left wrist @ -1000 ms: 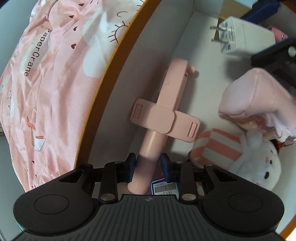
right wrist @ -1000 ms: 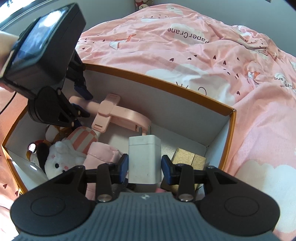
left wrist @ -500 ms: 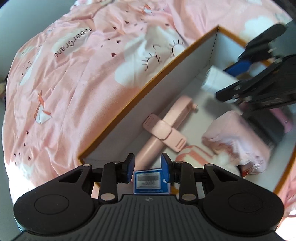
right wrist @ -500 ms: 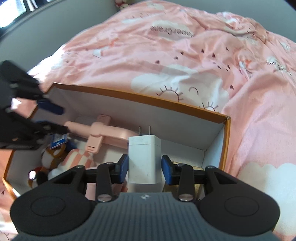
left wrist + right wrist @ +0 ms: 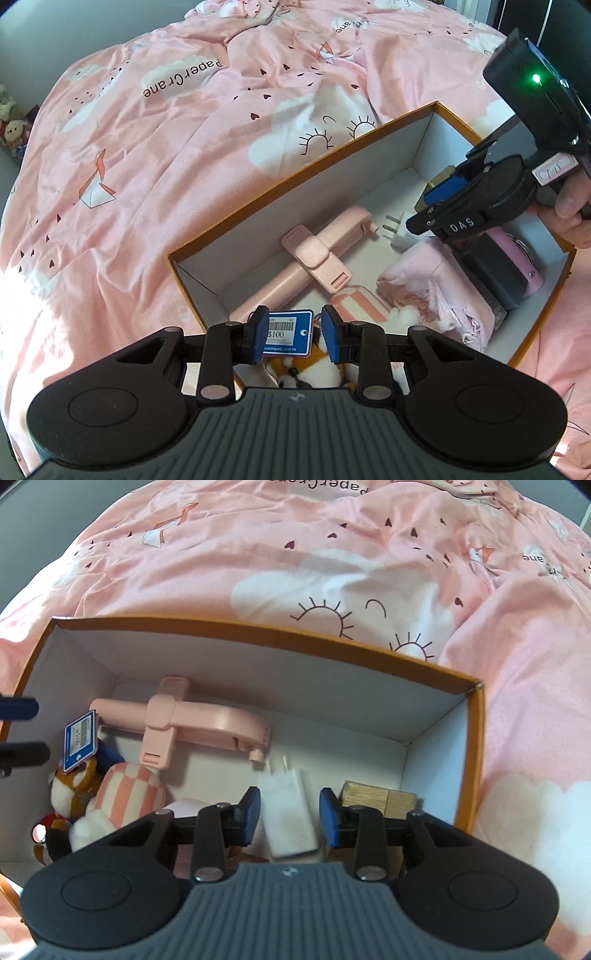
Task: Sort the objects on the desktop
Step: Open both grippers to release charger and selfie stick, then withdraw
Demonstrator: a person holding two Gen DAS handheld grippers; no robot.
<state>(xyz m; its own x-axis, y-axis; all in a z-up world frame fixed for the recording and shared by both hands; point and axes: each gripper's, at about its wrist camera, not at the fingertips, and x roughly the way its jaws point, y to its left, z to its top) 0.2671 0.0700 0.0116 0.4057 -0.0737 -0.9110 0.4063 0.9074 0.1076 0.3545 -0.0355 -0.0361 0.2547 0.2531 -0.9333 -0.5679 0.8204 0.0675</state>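
The pink bedspread (image 5: 155, 155) lies under everything, and the orange-rimmed box (image 5: 258, 633) sits open on it. Along the box's far wall lies the pink selfie stick (image 5: 207, 720), clamp arm crossed over its shaft. Against the box's near side is a soft pink pouch (image 5: 432, 280), and in the left end of the box a striped plush (image 5: 129, 794) lies beside a small brown-and-white plush (image 5: 72, 786).

My right tongs (image 5: 290, 816) hang over the box's right half. Their jaws have just been closing a little, but they are not clamped. The white charger (image 5: 288, 812) sits tilted between them, prongs toward the far wall, with a gap on one side. A wooden block (image 5: 376, 799) sits just right of it in the box's corner.

My left tongs (image 5: 291, 334) stand apart over the box's left end, gripping nothing. The blue price tag (image 5: 286, 334) shows between them, clear of one pad.
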